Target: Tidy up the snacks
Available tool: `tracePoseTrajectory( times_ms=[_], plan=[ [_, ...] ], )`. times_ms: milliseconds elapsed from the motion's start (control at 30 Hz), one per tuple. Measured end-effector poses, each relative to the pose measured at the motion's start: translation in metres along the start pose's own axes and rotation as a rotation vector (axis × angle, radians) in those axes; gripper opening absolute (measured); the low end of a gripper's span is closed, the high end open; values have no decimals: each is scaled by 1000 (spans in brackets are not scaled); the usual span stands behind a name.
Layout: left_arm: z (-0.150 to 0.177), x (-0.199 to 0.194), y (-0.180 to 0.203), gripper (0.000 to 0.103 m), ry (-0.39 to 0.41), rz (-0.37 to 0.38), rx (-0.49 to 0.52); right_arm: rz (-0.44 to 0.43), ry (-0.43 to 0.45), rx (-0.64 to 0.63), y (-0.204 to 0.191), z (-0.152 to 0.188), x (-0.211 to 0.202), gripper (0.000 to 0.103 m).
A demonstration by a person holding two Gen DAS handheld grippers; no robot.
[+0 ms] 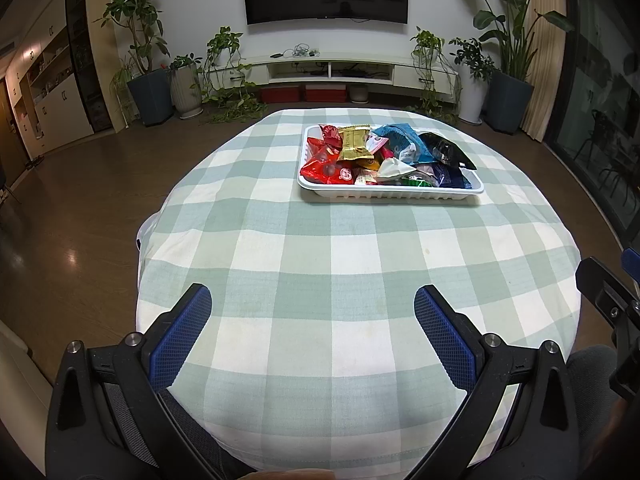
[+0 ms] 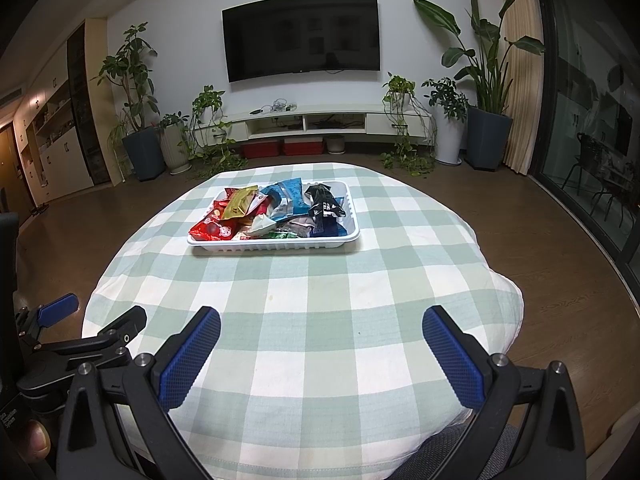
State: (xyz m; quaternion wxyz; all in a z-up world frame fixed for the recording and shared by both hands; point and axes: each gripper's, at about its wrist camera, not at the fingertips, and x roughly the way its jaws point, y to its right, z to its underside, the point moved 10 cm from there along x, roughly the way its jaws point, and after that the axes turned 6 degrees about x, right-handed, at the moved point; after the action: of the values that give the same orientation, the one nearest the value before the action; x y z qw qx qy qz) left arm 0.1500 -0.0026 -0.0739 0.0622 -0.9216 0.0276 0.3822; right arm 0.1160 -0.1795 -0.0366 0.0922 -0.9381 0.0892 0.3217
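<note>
White plastic tray of heaped snacks sat far across the checked table, so both spread, empty tools, left and right, probably needed a reach forward together.

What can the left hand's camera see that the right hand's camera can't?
Only the left wrist view shows the left gripper head on, fingers wide open, with the right gripper poking in at its right edge.

Only the right wrist view shows the right gripper head on, also open, the left gripper from the side, a thumb tip, and the whole TV.

Both show the white tray piled with snack packets on the checked tablecloth, with potted plants behind.
</note>
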Motion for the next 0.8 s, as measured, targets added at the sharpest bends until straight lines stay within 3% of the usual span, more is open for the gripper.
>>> tracePoseTrajectory(
  times_ms=[800],
  plan=[
    [0,-3,-13,103,36,-21,-18,-2,-8,3,-1,1,-1,103]
  ],
)
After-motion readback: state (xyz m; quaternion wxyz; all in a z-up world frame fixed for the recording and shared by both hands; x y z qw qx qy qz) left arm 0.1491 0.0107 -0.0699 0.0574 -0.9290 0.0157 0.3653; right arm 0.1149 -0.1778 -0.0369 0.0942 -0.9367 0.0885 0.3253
